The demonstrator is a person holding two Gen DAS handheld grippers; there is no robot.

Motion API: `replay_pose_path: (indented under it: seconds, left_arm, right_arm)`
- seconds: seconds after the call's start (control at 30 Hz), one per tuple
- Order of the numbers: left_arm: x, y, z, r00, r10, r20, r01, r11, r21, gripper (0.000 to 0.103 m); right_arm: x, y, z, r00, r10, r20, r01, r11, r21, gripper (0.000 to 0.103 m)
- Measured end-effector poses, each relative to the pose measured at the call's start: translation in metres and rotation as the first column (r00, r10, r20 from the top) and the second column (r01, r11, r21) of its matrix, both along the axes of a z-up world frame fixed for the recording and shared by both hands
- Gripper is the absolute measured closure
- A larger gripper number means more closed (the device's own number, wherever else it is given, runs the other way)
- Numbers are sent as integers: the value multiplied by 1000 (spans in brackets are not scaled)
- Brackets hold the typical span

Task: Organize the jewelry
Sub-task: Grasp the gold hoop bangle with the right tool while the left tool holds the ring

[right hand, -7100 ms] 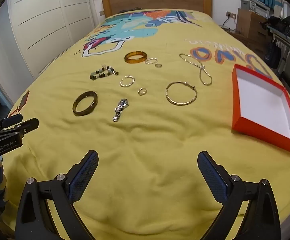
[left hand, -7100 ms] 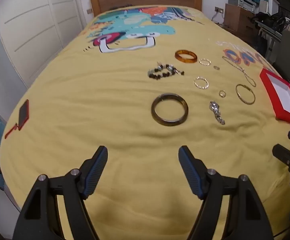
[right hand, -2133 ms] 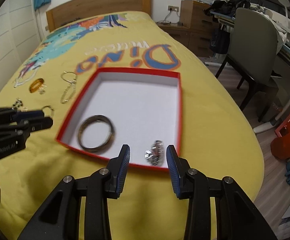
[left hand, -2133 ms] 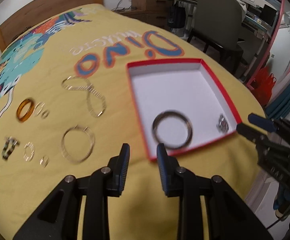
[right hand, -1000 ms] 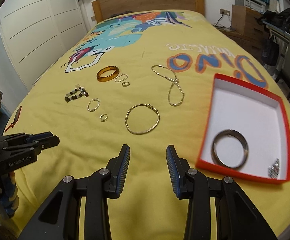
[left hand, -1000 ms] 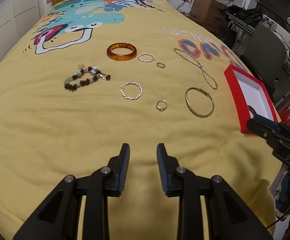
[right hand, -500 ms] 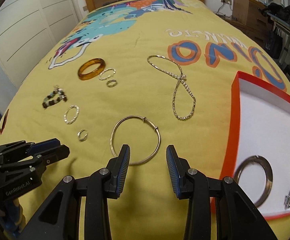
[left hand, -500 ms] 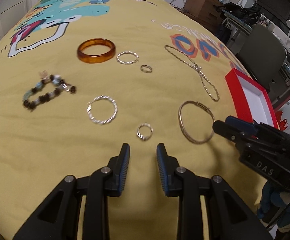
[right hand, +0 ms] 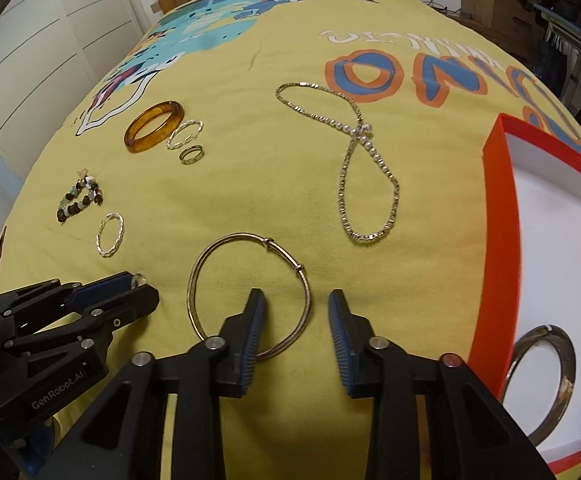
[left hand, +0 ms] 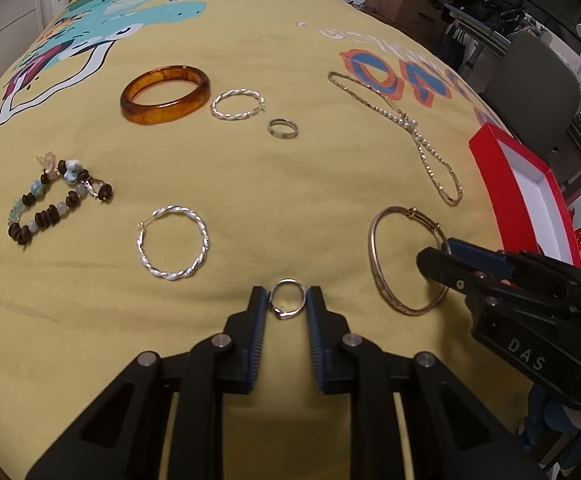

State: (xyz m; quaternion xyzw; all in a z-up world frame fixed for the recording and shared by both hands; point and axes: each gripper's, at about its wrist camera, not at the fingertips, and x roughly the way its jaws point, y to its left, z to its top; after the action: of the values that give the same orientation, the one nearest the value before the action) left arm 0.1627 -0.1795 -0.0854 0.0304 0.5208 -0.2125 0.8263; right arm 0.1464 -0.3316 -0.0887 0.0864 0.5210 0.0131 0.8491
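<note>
The left gripper [left hand: 288, 306] is closing around a small silver ring [left hand: 287, 299] lying flat, pads not yet touching. The right gripper [right hand: 295, 314] is closing astride the thin gold wire bangle [right hand: 249, 293] rim at four o'clock, untouched; its clasp lies at one o'clock.

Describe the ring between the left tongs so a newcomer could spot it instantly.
On the yellow bedspread, find the big thin bangle beside the red box. Just left of it, the small silver ring lies between the closing left tongs. It is thinner than the band ring farther up.
</note>
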Motion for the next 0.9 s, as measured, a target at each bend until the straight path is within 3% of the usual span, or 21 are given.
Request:
replay_pose_path:
  seconds: [0.13,0.3,0.9]
  left_arm:
    - [-1,0,0,1000,2,4,-2,1000,5,84]
    - [-7,1,5,1000,3,17,-3,1000,17,85]
    - [-57,40,61,995,37,96,-36,999,-7,85]
  right_arm:
    - [1,5,-4,1000,18,-4,-18,1000,-4,92]
    - [-1,11,-1,999,37,16,-37,999,-8,99]
    - [-54,30,77,982,75,172,-61,995,-85,100]
